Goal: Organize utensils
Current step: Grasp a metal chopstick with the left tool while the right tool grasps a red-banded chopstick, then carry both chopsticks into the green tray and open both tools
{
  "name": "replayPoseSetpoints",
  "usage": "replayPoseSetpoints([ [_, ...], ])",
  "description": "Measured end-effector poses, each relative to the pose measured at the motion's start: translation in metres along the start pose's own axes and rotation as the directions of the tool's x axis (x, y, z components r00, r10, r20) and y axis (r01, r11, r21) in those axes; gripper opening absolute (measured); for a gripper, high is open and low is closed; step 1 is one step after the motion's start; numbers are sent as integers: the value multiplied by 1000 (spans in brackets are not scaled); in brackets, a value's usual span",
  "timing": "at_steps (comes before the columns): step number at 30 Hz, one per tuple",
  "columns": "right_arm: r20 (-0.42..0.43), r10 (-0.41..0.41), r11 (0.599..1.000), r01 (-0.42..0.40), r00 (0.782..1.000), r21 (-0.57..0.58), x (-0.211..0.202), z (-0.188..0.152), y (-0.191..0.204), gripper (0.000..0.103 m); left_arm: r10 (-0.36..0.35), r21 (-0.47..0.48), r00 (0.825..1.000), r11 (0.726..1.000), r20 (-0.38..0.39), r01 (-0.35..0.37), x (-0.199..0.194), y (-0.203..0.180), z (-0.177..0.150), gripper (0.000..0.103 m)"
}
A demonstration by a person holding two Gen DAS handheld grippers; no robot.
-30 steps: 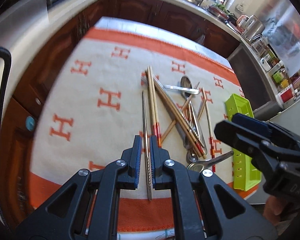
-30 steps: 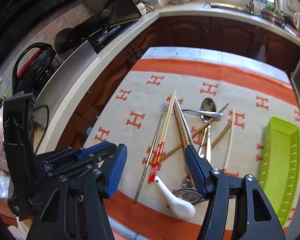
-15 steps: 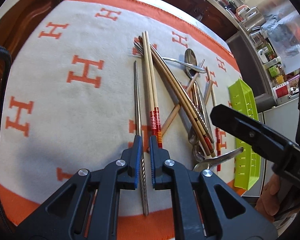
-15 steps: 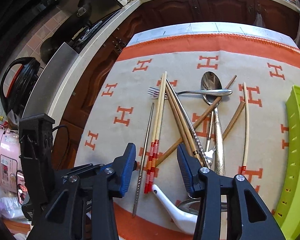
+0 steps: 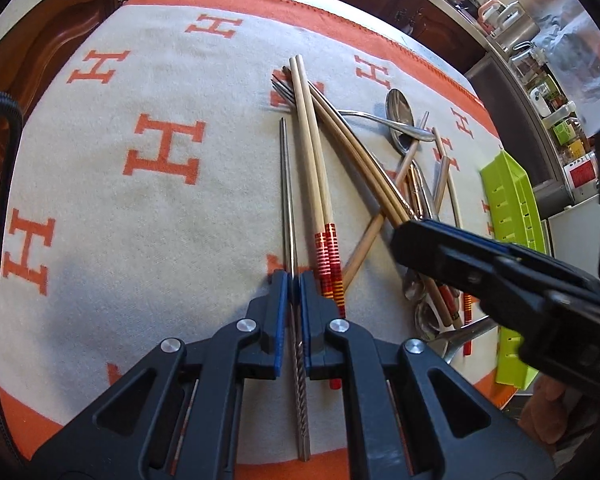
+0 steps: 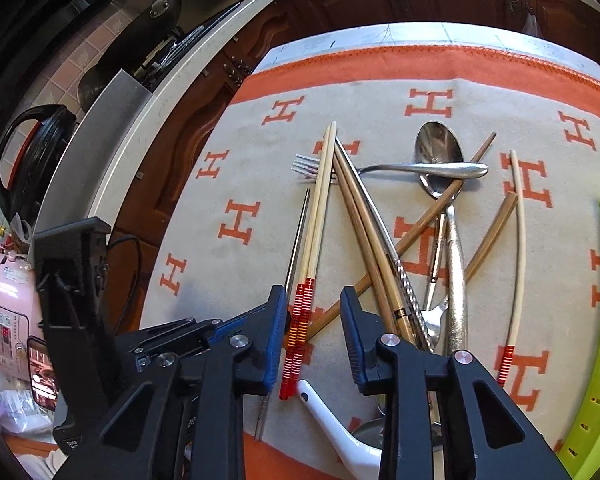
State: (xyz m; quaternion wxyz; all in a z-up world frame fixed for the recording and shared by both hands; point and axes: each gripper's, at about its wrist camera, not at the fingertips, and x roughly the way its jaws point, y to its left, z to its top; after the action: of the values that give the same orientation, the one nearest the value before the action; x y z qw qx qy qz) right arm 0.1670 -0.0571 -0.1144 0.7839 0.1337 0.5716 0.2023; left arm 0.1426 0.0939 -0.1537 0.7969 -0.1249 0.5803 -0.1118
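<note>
Cream woven cloth with orange H motifs carries utensil heap; slotted lime plastic tray at its right edge.

Step, as judged: picking chopsticks.

Left gripper pinched shut on slim twisted-steel chopstick.

Right gripper closing around red-banded pale bamboo pair; next needs firm clamp, level lift toward tray.

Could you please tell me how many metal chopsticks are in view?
2. The first metal chopstick is clamped in the shut left gripper. The second metal chopstick lies against the brown chopsticks. Others may be hidden underneath.
</note>
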Motion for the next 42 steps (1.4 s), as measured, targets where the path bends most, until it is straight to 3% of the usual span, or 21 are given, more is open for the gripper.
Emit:
replayPoseSetpoints([
  [5, -29, 0, 1000, 0, 1000, -19, 18, 2, 0, 26, -11, -15, 1000, 1000, -3, 11, -7, 9, -6, 5],
  [11, -54, 12, 998, -15, 998, -54, 40, 10, 5, 16, 11, -11, 1000, 1000, -6, -11, -10, 10, -11, 5],
  [19, -97, 69, 997, -71, 993, -22, 66, 16, -3, 15, 25, -30, 999, 999, -22, -26, -16, 17, -17, 5],
  [23, -95, 109, 994, -109, 989, 3, 68, 17, -8, 7, 42, -23, 999, 999, -27, -43, -16, 15, -17, 5],
  [42, -28, 148, 986, -146, 989, 80, 30, 4, -29, 6, 97, -19, 995, 995, -26, -98, -12, 7, -16, 5],
])
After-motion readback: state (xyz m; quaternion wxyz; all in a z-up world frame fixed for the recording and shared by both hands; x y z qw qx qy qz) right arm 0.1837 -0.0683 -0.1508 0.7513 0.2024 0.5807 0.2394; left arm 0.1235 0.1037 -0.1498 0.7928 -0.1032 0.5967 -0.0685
